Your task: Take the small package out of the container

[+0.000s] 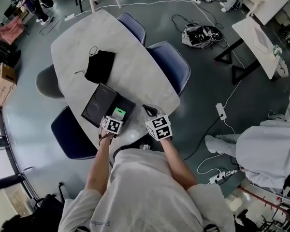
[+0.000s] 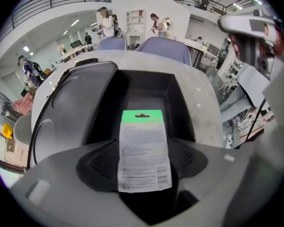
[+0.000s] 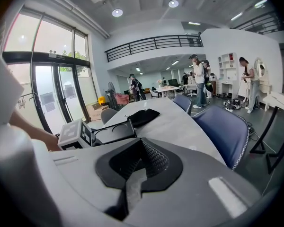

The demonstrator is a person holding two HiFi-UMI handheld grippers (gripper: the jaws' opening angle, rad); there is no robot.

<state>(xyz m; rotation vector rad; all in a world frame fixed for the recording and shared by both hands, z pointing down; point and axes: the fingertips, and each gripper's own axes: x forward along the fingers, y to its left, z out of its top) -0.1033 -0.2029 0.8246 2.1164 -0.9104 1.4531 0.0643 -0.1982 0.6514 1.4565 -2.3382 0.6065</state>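
Note:
A small white package with a green top is clamped between the pads of my left gripper, which is shut on it. The package's green end points over the open tray of the black container, whose lid lies flat to the left. In the head view my left gripper is at the container's near end. My right gripper hovers just right of the container, over the table edge, shut with nothing in it.
A black pouch lies farther along the white oval table. Blue chairs stand round the table. A person in white stands to the right, with cables on the floor there.

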